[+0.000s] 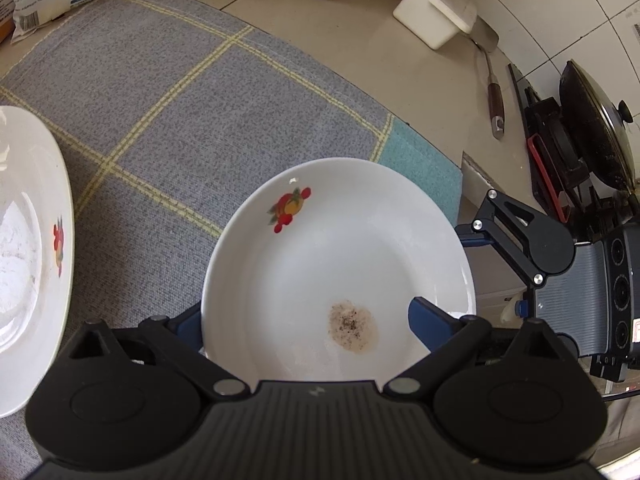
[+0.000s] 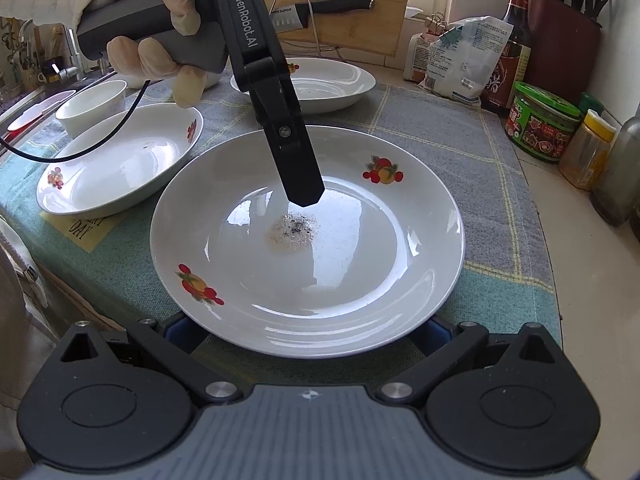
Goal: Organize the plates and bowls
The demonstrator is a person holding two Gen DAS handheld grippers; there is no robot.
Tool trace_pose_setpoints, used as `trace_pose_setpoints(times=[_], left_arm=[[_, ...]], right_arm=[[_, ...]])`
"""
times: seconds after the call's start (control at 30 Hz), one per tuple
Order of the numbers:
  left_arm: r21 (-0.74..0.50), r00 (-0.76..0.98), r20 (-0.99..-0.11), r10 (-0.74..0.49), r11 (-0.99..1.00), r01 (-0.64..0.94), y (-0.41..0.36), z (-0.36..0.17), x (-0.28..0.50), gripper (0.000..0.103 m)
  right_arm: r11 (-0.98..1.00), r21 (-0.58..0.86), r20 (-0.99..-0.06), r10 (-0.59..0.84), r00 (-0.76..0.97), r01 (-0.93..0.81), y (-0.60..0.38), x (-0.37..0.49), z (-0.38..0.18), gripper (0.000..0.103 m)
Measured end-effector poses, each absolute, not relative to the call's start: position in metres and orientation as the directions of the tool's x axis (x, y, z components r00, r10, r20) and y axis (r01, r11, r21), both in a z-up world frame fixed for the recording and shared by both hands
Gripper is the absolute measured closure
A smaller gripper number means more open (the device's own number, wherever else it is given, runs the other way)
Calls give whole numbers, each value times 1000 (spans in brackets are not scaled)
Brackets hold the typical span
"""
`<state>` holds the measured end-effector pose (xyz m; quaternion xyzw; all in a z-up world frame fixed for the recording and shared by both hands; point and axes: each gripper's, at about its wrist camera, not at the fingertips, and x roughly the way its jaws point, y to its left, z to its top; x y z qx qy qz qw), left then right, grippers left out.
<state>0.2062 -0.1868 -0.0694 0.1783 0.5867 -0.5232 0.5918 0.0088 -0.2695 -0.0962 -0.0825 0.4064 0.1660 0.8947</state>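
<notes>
Worktop: pale tiled kitchen counter (image 1: 360,36) with a grey-blue cloth (image 2: 448,136) with yellow check lines spread over most of it.
Plate: a white plate (image 2: 360,280) with fruit prints and a brown speckled stain in its well lies flat on the cloth, near the cloth's front edge in the right wrist view.
Other dishes: a second fruit-print plate (image 2: 120,168) just beside it toward the sink end, a third (image 2: 332,84) toward the back edge, and a small white bowl (image 2: 92,106) behind the second.
Left gripper: the left gripper (image 1: 308,320) has its jaws spread wide, one finger over the plate's well, the other outside the rim; no pad presses the plate.
Right gripper: the right gripper (image 2: 308,332) sits at the plate's near rim with the plate between its spread blue fingers; whether they touch is hidden under the rim.
Hand: a gloved hand (image 2: 160,40) grips the left tool's handle.
Back edge: jars, bottles and bags (image 2: 460,60) against the tiled wall.
Stove end: a lidded wok (image 1: 596,128) on a burner, a spatula (image 1: 494,92) and a white tub (image 1: 436,12) on bare counter.
Hard to see: a sink at the far end, only partly in view.
</notes>
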Motion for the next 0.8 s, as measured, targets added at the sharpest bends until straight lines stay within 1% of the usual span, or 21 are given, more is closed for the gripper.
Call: trace_pose_setpoints(times=[0.37, 0.8], left_arm=[[-389, -192, -874, -446, 406, 827, -194, -53, 221, 5], [-366, -123, -865, -486, 446, 817, -226, -47, 265, 5]], right_arm=[[917, -46, -755, 227, 616, -395, -283, 27, -82, 0], [906, -66, -743, 235, 626, -418, -318, 80, -80, 0]])
